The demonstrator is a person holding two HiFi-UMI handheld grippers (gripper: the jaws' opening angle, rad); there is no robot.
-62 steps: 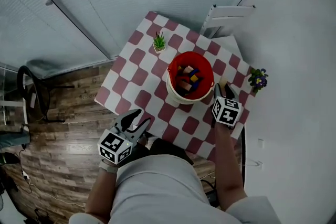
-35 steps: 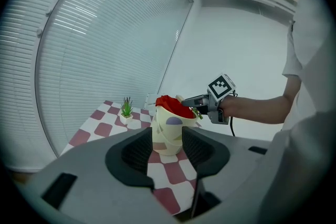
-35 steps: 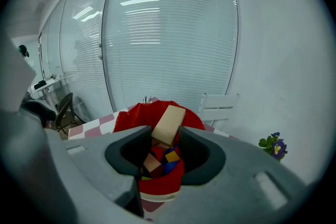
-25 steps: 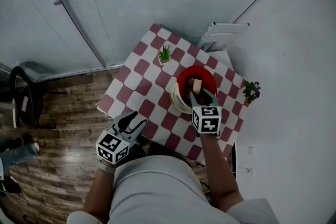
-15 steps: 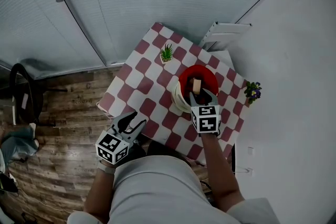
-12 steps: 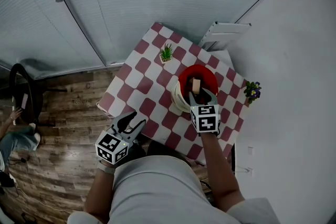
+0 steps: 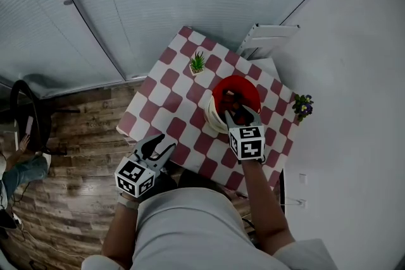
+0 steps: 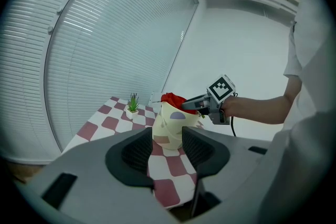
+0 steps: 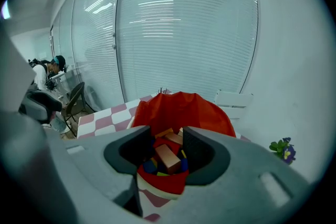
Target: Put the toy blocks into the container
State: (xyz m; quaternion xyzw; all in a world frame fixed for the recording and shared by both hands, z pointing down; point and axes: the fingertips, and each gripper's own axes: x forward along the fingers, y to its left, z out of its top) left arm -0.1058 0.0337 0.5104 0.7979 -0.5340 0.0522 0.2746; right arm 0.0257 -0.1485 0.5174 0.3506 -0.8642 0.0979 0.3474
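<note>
Now the right gripper (image 7: 241, 114) hangs over the mouth of the red-lined container (image 7: 216, 95) on the checkered table (image 7: 171, 98); its jaws have just been opening and stand apart, pressing on nothing. Below the gap a tan block (image 9: 168, 158) lies inside the container on top of the other toy blocks (image 9: 150, 166). The left gripper (image 7: 161, 143) is held off the table's near edge, released, with nothing between its jaws. A small green plant (image 7: 197, 62) stands near the table's far side.
</note>
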